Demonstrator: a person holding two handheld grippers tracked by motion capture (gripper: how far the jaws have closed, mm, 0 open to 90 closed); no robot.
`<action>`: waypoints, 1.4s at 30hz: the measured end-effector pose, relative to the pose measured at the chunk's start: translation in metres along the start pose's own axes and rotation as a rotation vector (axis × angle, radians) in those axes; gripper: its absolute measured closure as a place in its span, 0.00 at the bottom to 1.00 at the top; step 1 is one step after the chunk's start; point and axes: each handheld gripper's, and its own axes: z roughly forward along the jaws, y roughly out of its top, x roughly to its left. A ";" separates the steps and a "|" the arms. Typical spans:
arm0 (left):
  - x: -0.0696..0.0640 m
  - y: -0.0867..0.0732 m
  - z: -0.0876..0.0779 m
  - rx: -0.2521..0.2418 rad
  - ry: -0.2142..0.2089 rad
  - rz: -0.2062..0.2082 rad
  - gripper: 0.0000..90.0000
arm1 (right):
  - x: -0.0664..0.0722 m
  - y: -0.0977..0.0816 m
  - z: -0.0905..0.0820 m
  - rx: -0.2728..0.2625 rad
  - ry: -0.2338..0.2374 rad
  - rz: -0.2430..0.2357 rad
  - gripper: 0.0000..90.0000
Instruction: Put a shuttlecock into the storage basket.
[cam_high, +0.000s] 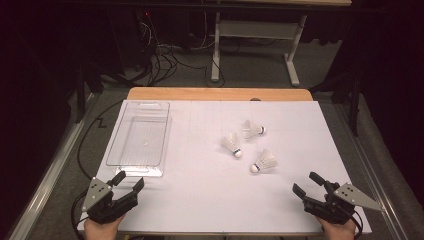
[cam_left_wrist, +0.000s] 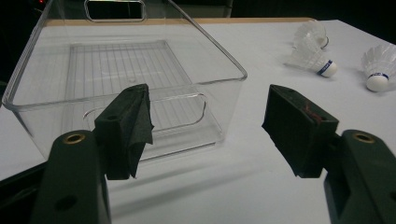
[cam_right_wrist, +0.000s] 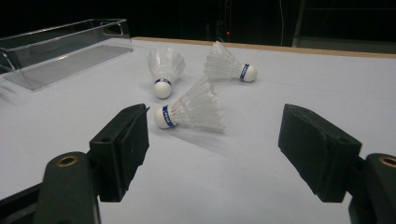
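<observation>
- Right claw (cam_high: 311, 187) spread, empty, at the counter's (cam_high: 200, 200) near right edge.
- Nearest shuttlecock (cam_high: 263, 161) lies ahead and leftward, on its side, cork toward the left claw (cam_high: 129, 181).
- Left claw spread, empty, facing the clear bin (cam_high: 139, 137); farther off.

White table (cam_high: 210, 200) — cables (cam_high: 165, 60), metal stand (cam_high: 255, 35) behind.

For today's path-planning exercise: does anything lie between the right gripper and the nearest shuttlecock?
Nothing visible. The right gripper faces the nearest shuttlecock across bare table, jaws open; the other two shuttlecocks lie beyond it.
</observation>
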 end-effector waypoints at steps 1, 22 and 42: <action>0.000 0.000 0.000 0.001 -0.001 0.000 0.36 | 0.000 0.000 0.000 0.001 -0.002 -0.001 0.28; -0.001 0.007 -0.001 -0.030 -0.015 -0.031 0.36 | 0.001 -0.001 0.003 0.008 -0.006 0.002 0.28; -0.020 0.037 0.019 -0.057 -0.070 0.016 0.36 | 0.002 -0.001 0.004 0.014 0.006 -0.002 0.27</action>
